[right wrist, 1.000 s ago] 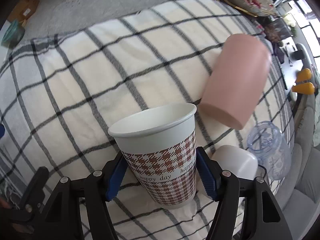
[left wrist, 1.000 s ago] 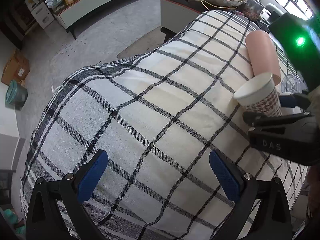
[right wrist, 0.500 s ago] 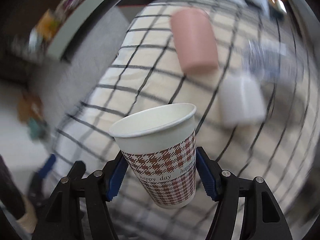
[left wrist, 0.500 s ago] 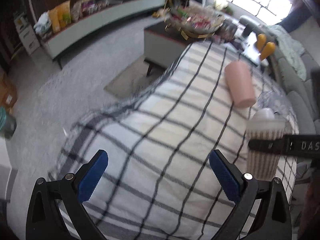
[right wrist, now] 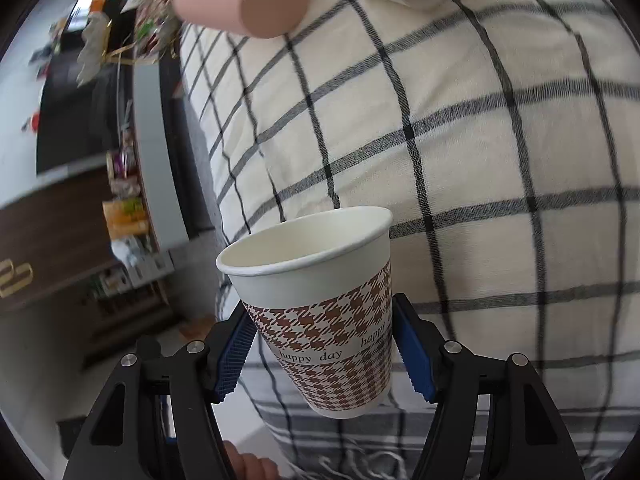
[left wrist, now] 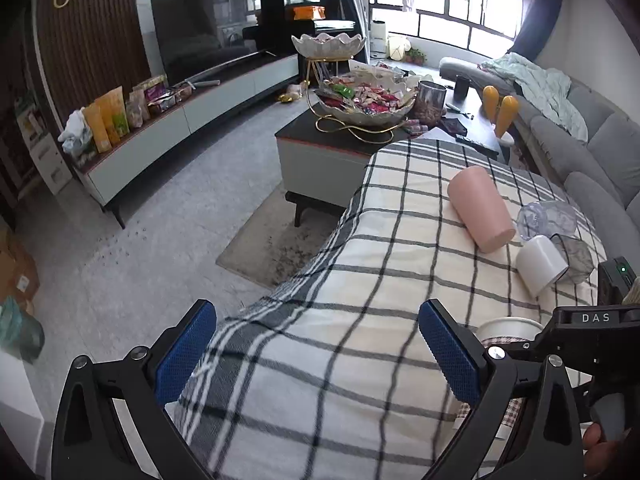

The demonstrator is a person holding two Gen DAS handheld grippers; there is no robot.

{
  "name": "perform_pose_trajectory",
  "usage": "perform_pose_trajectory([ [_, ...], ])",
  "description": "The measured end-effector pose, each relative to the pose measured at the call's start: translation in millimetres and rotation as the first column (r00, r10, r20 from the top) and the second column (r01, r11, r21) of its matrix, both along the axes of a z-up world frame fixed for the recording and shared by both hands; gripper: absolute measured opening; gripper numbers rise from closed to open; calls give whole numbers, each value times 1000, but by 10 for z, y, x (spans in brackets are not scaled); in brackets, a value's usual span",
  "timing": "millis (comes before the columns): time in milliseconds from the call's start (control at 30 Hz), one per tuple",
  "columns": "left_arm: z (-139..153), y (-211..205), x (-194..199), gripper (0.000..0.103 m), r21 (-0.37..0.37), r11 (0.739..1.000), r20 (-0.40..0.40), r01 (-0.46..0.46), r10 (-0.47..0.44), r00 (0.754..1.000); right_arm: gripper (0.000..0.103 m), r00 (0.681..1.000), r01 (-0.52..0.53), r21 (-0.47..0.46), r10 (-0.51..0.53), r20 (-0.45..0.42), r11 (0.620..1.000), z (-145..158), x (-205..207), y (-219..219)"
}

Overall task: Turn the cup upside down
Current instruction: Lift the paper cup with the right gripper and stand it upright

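A white paper cup [right wrist: 320,300] with a brown houndstooth band reading "happy day" sits between my right gripper's [right wrist: 324,348] blue pads, which are shut on its lower half. The cup is held off the checked cloth, rolled to one side, and its inside looks empty. In the left wrist view its rim [left wrist: 508,326] shows at the lower right, mostly hidden behind the right gripper body. My left gripper [left wrist: 316,354] is open and empty over the near edge of the cloth.
On the checked cloth [left wrist: 400,280] lie a pink cup [left wrist: 480,208] on its side, a white cup [left wrist: 542,266] on its side and a clear glass [left wrist: 548,218]. A low table with a sweets bowl [left wrist: 364,108] stands beyond. Floor lies to the left.
My right gripper has lifted the paper cup off the cloth and rolled it sideways. The left gripper has tilted up and pulled back toward the cloth's edge.
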State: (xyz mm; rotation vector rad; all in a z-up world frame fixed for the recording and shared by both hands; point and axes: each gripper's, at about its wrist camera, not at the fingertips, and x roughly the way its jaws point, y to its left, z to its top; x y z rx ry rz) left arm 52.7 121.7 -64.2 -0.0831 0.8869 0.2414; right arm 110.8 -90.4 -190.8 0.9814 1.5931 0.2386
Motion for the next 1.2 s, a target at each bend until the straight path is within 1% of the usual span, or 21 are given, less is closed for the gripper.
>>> perform_pose_trajectory([
  [33, -15, 28, 14, 103, 0, 1000, -3, -2, 2, 1000, 67, 1000, 3, -6, -3, -9, 1000, 4, 60, -38],
  [267, -156, 58, 62, 103, -3, 1000, -31, 3, -3, 1000, 68, 999, 7, -88, -11, -41, 996, -98, 53, -88],
  [400, -197, 48, 52, 103, 16, 1000, -39, -1, 1, 999, 69, 999, 7, -96, -12, -53, 995, -145, 26, -128],
  [533, -158, 52, 26, 103, 19, 1000, -27, -3, 3, 1000, 79, 999, 0, -107, -3, -34, 994, -66, 18, -113],
  [567, -141, 52, 13, 103, 18, 1000, -22, -3, 3, 1000, 80, 1000, 1, -110, -3, -24, 994, -30, 13, -121],
  [667, -90, 17, -28, 103, 10, 1000, -6, 6, -6, 1000, 81, 1000, 4, -129, -2, 16, 992, 114, -23, -174],
  [767, -72, -69, -79, 103, 4, 999, 5, 35, -35, 999, 81, 998, 20, -151, -10, 66, 988, 277, -122, -315],
  [833, -101, -169, -104, 103, -16, 997, 2, 81, -81, 997, 81, 993, 29, -183, -8, 116, 983, 411, -205, -422],
  [900, -141, -268, -137, 103, -61, 989, 4, 136, -136, 991, 81, 982, 48, -233, -4, 186, 971, 583, -314, -540],
  [967, -184, -393, -181, 103, -92, 976, 17, 196, -195, 981, 81, 968, 71, -284, 3, 252, 956, 743, -426, -661],
  [1033, -238, -556, -236, 103, -102, 960, 33, 260, -258, 966, 81, 946, 106, -351, 14, 324, 930, 902, -565, -788],
  [1100, -302, -706, -269, 103, -101, 944, 35, 313, -311, 950, 81, 928, 143, -397, 16, 372, 907, 1004, -683, -887],
  [1200, -413, -892, -299, 103, -93, 925, 16, 368, -369, 929, 81, 910, 195, -435, 3, 414, 879, 1090, -832, -1049],
])
